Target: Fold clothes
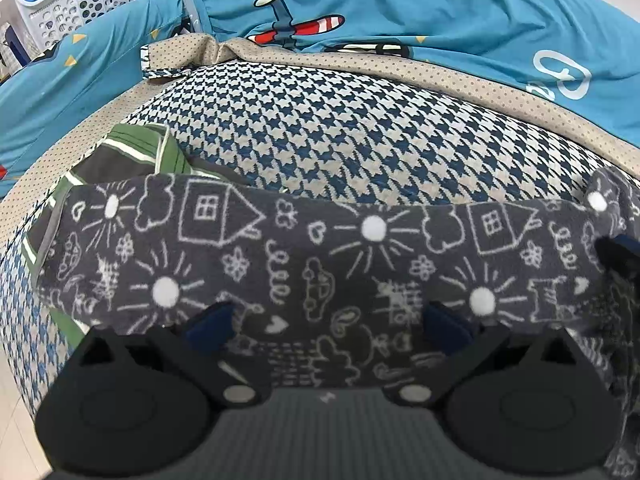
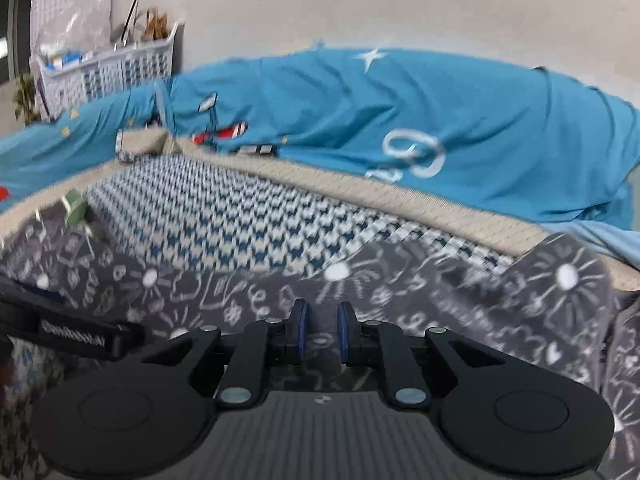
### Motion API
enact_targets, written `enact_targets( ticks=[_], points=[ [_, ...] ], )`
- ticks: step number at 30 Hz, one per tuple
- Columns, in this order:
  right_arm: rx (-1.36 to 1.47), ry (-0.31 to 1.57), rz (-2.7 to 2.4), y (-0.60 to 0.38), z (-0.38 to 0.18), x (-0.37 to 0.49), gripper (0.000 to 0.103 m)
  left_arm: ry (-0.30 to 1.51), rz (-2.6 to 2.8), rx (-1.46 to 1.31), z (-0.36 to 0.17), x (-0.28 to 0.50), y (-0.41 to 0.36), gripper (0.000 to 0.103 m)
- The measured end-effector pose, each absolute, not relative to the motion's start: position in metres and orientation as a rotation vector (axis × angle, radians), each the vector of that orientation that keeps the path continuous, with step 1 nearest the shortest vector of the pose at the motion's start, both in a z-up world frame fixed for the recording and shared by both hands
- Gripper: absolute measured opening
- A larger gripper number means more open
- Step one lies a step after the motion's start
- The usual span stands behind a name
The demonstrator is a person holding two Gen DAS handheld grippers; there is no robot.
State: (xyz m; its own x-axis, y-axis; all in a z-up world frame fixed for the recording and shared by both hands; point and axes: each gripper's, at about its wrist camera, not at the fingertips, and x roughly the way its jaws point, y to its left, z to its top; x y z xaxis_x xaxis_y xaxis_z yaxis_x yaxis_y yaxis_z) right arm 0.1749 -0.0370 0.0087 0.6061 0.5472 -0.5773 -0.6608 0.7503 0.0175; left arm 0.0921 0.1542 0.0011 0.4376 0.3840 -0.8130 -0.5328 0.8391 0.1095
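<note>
A dark grey fleece garment (image 1: 320,264) with white doodles of suns and houses lies in a long band across a houndstooth surface (image 1: 320,128). My left gripper (image 1: 326,324) hovers just over its near edge. Its jaws are wide open, the blue pads (image 1: 208,326) apart, and the cloth lies flat under them. In the right wrist view the same garment (image 2: 400,300) spreads under my right gripper (image 2: 322,332). Those pads (image 2: 300,332) stand a narrow gap apart with nothing pinched between them. The cloth's right corner (image 2: 568,276) is bunched up.
A green striped garment (image 1: 140,148) pokes out from under the grey one at the left. Blue bedding (image 1: 400,12) with an aeroplane print is heaped behind a beige dotted border (image 1: 480,80). A white perforated basket (image 1: 80,0) stands far left. The floor shows at the near left.
</note>
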Motion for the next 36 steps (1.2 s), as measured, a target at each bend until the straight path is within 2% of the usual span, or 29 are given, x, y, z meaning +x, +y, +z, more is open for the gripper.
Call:
enact_targets(
  ticks=[4,7,11,22,36],
  points=[
    [-0.237,0.614,0.680,-0.022,-0.007,0.173,0.019,0.969,0.592,-0.163,-0.001,0.090,0.159,0.103],
    [-0.250,0.610,0.662,-0.019,-0.003,0.167,0.019,0.973,0.603,-0.160,-0.001,0.088,0.163,0.103],
    [-0.135,0.629,0.660,-0.033,0.007,0.157,0.019,0.972,0.633,-0.161,0.001,0.087,0.168,0.103],
    [-0.203,0.642,0.706,-0.013,-0.008,0.101,0.019,0.954,0.654,-0.176,0.006,0.083,0.173,0.103],
    [-0.168,0.645,0.719,-0.044,0.013,0.081,0.018,0.881,0.540,-0.199,0.032,0.084,0.141,0.103]
  ],
)
